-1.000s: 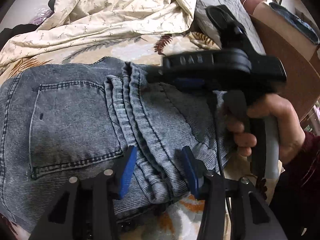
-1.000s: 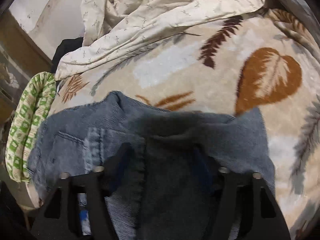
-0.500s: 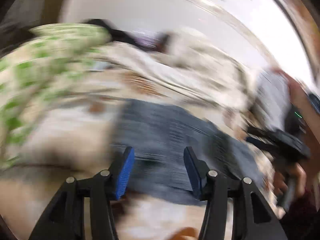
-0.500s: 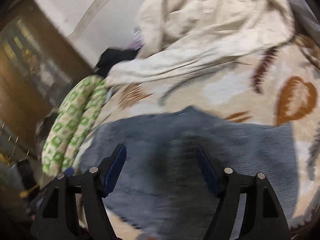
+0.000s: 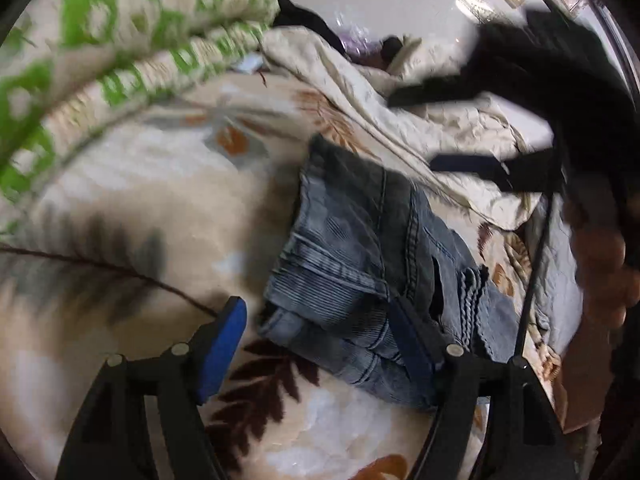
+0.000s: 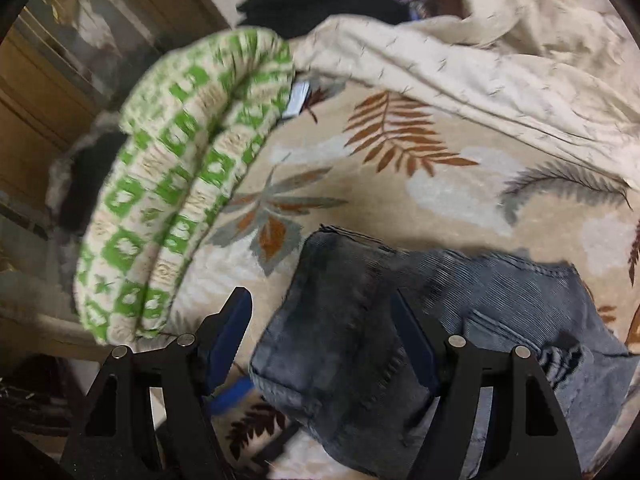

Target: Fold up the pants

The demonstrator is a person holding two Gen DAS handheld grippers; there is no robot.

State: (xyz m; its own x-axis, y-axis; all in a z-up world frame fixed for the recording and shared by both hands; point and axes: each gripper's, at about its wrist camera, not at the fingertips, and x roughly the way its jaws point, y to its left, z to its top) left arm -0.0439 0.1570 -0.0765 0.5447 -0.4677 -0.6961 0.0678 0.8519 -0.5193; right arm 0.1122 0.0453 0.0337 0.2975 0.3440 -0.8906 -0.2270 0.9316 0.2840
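The grey-blue jeans [image 5: 360, 248] lie as a folded bundle on the leaf-print blanket [image 5: 140, 208]. My left gripper [image 5: 316, 340] hovers at their near-left corner. Its jaws are opening, and the blue pads [image 5: 224, 344] press on nothing. In the left wrist view my right gripper [image 5: 412, 132] shows blurred at the upper right, held by a hand [image 5: 600, 260]. In the right wrist view my right gripper [image 6: 320, 336] stands open above the jeans [image 6: 352, 320], whose left end shows between its fingers without touching them.
A folded green-and-white checked quilt [image 6: 180, 200] lies left of the jeans. A crumpled cream sheet [image 6: 480, 60] and a black garment [image 6: 320, 0] lie beyond them. A wooden cabinet [image 6: 60, 80] stands past the bed's left edge. Bare leaf-print blanket [image 6: 380, 200] lies between jeans and sheet.
The left gripper had a fold of the jeans between its pads; it has swung left and back, with its jaws wider. The right gripper has lifted off the jeans and pulled away.
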